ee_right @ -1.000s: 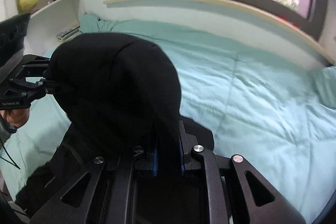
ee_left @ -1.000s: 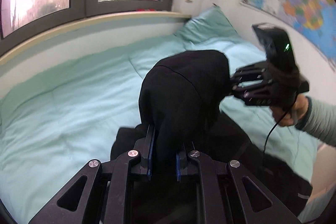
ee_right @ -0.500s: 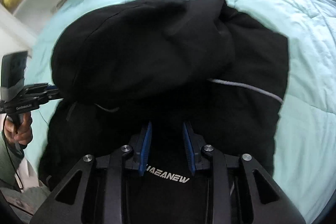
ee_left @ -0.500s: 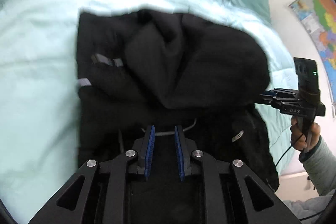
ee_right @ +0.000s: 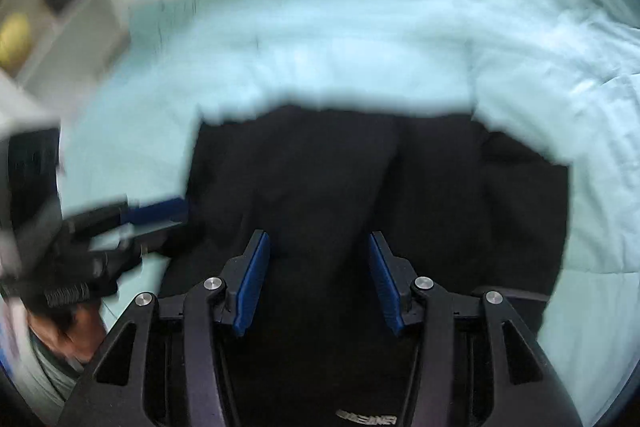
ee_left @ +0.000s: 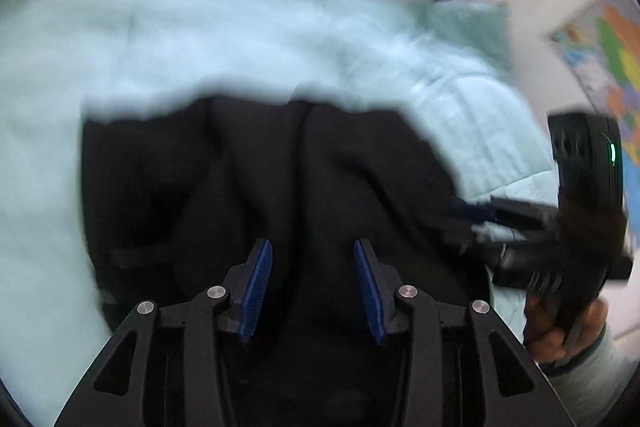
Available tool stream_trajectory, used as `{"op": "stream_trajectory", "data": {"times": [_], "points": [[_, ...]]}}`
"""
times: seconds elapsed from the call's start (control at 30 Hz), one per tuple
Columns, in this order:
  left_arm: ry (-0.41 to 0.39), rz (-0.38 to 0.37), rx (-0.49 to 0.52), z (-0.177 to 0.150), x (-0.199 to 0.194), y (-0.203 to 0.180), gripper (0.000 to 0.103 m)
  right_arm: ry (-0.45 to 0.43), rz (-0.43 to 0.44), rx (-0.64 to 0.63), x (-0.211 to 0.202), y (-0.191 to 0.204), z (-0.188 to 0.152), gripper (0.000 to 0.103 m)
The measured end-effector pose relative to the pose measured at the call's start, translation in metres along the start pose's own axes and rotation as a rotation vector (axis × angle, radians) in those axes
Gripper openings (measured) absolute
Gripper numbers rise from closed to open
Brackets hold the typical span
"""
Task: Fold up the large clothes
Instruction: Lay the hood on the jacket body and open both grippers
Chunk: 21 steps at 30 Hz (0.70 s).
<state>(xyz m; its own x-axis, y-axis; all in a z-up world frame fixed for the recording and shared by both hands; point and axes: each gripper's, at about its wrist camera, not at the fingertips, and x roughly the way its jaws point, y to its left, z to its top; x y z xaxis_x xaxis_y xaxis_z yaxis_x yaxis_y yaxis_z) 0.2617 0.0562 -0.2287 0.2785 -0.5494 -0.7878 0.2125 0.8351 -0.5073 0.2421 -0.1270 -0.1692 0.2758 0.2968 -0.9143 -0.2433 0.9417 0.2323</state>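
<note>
A large black garment [ee_left: 272, 179] lies folded over itself on the light green bed; it also shows in the right wrist view [ee_right: 380, 187]. My left gripper [ee_left: 314, 291] is open and empty, its blue pads [ee_left: 256, 287] apart just above the near part of the garment. My right gripper [ee_right: 318, 281] is open and empty too, over the same near edge. In the left wrist view the right gripper [ee_left: 476, 223] is at the garment's right side. In the right wrist view the left gripper [ee_right: 160, 217] is at the garment's left side. Both views are blurred.
The light green duvet [ee_left: 160, 47] spreads beyond and beside the garment. A green pillow [ee_left: 464, 27] lies at the far right by a wall with a map [ee_left: 612, 59]. White shelves [ee_right: 60, 15] stand at the bed's left side.
Both grippers held the black garment's top edge up, laid it forward over the rest, and opened. The garment now lies on the bed and both grippers are pulled back, empty.
</note>
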Motion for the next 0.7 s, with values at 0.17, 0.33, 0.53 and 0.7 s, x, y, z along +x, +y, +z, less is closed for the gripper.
{"op": "stream_trajectory", "data": {"times": [0.17, 0.33, 0.53, 0.7], "points": [[0.078, -0.056, -0.138, -0.043, 0.044, 0.037, 0.046, 0.222, -0.013, 0.058, 0.087, -0.015, -0.064, 0.055], [0.064, -0.047, -0.100, -0.032, 0.032, 0.020, 0.047, 0.126, 0.070, 0.099, 0.056, -0.019, -0.068, 0.055], [0.054, -0.056, -0.095, -0.041, 0.018, 0.013, 0.048, 0.001, 0.116, 0.205, 0.001, -0.054, -0.082, 0.061], [0.048, -0.066, -0.133, -0.044, 0.018, 0.018, 0.048, 0.002, 0.193, 0.352, 0.013, -0.091, -0.088, 0.061]]}}
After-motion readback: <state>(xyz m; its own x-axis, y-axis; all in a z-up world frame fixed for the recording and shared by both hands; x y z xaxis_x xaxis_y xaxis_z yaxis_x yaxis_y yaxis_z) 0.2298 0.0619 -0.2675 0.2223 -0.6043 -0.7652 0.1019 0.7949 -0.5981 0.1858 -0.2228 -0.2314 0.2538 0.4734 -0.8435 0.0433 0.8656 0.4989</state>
